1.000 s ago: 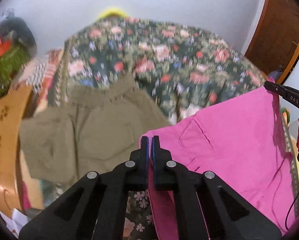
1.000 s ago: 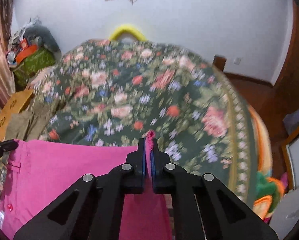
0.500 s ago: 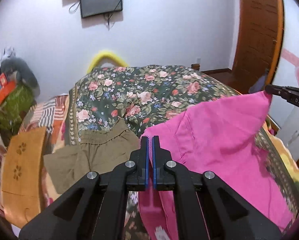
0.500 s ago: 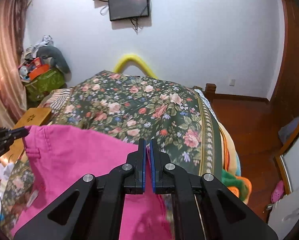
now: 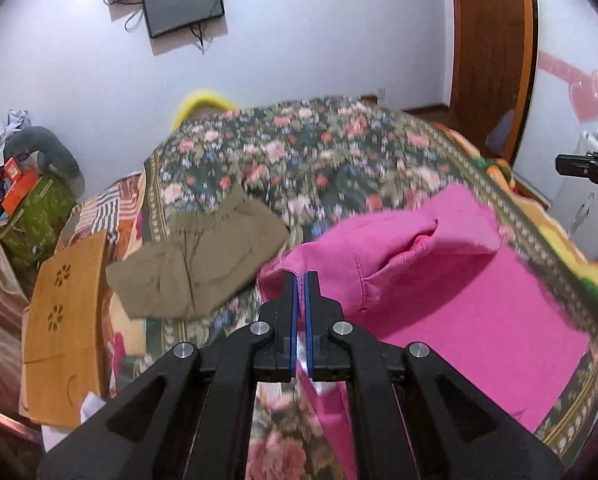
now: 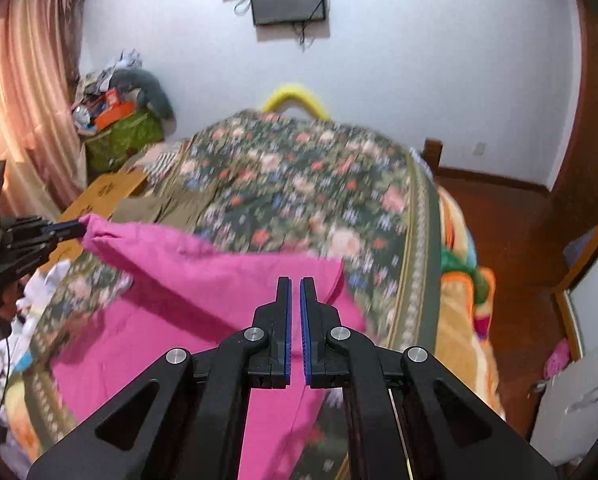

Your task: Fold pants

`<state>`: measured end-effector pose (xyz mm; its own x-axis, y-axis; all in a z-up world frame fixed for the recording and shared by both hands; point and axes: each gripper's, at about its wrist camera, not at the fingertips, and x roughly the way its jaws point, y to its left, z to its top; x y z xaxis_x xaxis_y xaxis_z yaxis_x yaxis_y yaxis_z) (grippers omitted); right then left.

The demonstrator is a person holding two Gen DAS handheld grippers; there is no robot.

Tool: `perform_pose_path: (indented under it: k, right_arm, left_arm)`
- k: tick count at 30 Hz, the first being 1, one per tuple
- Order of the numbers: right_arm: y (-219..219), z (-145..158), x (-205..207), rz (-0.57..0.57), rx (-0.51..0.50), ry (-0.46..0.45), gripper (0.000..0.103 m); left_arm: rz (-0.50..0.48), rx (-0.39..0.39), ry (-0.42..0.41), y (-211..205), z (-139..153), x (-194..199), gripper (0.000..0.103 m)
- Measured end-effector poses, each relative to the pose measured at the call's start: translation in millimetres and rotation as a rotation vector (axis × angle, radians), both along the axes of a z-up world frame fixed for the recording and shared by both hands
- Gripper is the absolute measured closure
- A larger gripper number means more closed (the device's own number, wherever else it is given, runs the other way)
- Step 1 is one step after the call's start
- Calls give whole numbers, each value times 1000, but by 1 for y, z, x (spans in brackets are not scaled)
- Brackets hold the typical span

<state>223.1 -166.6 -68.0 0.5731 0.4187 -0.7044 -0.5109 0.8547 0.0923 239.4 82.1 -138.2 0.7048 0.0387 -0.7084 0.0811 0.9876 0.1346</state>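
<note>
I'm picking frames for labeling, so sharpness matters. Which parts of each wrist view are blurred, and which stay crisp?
Left wrist view: the floral bedspread and pink pants smear with motion, while the left gripper and wall monitor look crisp. Right wrist view: the same smear, the right gripper sharp. Both views bow straight edges, fisheye style.
</note>
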Motion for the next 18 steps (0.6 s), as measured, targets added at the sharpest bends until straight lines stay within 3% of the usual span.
perform_pose_path:
  k: [2,4,6,10,12,13,18]
  right_arm:
    - [2,-13,-4,3,-20,34,97]
    - [5,-29,-6,-4,-50,68,82]
    - [7,-46,-7,-17,-85,88,51]
    - [21,-76,-9,-15,-207,16,47]
    - [25,-87,-9,2,-231,13,34]
    - [28,-93,-6,16,-236,17,32]
    - [35,-118,9,30,-240,54,32]
  left_arm:
    - [4,-23,18,0,-9,-6,100]
    - [10,-32,33,-1,-18,-8,100]
    - [13,-25,50,-3,-28,-12,100]
    - [20,-18,88,-4,-45,-11,100]
    - [26,-23,101,-2,-51,-7,100]
    - [31,-21,106,-1,-52,-6,100]
    - [60,-34,130,6,-62,11,100]
